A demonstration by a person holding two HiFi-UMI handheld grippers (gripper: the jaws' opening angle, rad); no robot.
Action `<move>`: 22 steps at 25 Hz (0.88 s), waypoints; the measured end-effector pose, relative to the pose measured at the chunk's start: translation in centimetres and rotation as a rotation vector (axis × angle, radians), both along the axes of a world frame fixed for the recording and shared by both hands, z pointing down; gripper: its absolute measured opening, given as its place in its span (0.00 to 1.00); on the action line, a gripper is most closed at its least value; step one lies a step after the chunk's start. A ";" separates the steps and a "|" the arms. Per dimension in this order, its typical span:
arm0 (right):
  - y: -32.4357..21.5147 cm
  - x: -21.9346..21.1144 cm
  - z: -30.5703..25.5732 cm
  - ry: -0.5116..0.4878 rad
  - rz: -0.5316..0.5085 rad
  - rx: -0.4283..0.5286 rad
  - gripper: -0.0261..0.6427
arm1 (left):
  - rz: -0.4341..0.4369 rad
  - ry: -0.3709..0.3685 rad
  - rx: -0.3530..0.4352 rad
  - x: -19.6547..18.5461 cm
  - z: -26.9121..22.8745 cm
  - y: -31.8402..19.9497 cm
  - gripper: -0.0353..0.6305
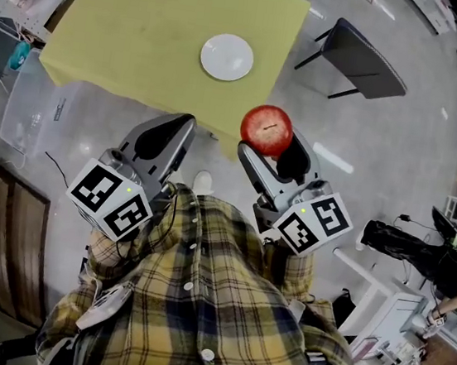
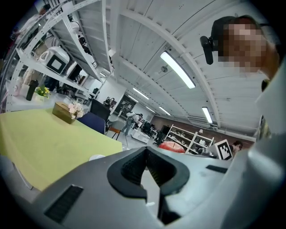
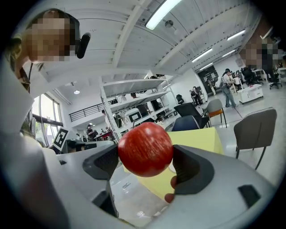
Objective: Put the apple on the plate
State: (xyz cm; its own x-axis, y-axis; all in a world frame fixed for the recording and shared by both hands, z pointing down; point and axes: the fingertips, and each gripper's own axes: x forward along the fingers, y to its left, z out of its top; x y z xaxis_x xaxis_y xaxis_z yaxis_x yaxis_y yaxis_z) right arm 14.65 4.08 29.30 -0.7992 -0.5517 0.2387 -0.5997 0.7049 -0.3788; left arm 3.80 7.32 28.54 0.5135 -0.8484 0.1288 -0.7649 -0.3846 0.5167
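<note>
Nearest is the person's checked shirt [image 1: 220, 310]. Just in front of it, each hand-held gripper carries a cube with black-and-white square marker patterns. The left hand-held gripper [image 1: 184, 126] has its jaws together, and nothing is between them. The right hand-held gripper [image 1: 273, 146] is clamped on the red apple [image 1: 266, 129], one pad on each side. It holds the apple in the air over the grey floor [image 1: 358, 153], at the near corner of the yellow-green table [image 1: 131, 31]. Farther away, the white plate [image 1: 227, 57] lies on the table near its right edge, with bare cloth all around it. A dark chair [image 1: 363, 60] stands beside that edge, apart from the table.
</note>
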 end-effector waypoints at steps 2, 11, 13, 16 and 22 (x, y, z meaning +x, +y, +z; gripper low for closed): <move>-1.3 -1.6 -0.1 -0.006 0.023 -0.001 0.60 | 0.033 -0.009 -0.001 -1.3 0.0 -1.6 0.06; -9.2 -8.9 -0.3 -0.008 0.157 0.003 0.60 | 0.195 -0.025 0.021 -7.8 -0.8 -11.6 0.06; -10.9 -10.0 -0.4 -0.007 0.192 0.005 0.60 | 0.226 -0.020 0.018 -8.9 -0.7 -13.5 0.06; -13.1 -11.4 -0.6 -0.003 0.251 0.003 0.60 | 0.292 -0.017 0.011 -10.2 -0.6 -15.9 0.06; -15.1 -12.9 -0.3 0.011 0.357 -0.009 0.60 | 0.391 -0.021 0.006 -11.8 -0.4 -18.4 0.06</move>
